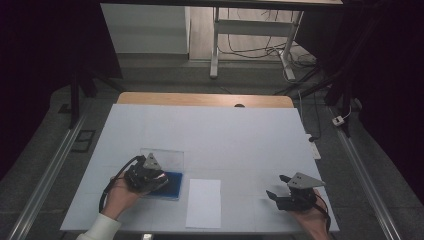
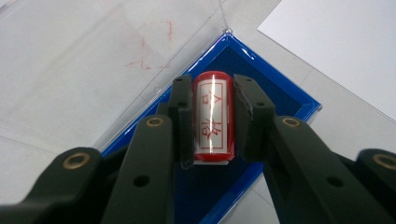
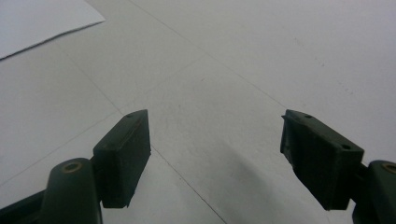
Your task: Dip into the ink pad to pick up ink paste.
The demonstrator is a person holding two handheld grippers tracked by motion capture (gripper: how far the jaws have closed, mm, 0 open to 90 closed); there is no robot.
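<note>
Two jaws clamping stamp (image 2: 212, 116), over ink pad (image 2: 285, 100)

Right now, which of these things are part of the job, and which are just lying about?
In the job:
- red stamp, gripped by the left gripper
- blue ink pad case beneath it
- white paper sheet beside it

Lying about:
- right gripper, open, idle
- floor cables

The high view is dim and soft, its left and right edges sinking into black, while the desk (image 1: 240, 135) stays pale and evenly lit. A bright streak of glare runs down the red stamp (image 2: 212, 116). The right tool (image 3: 215, 158) casts a soft shadow; near parts blur.
</note>
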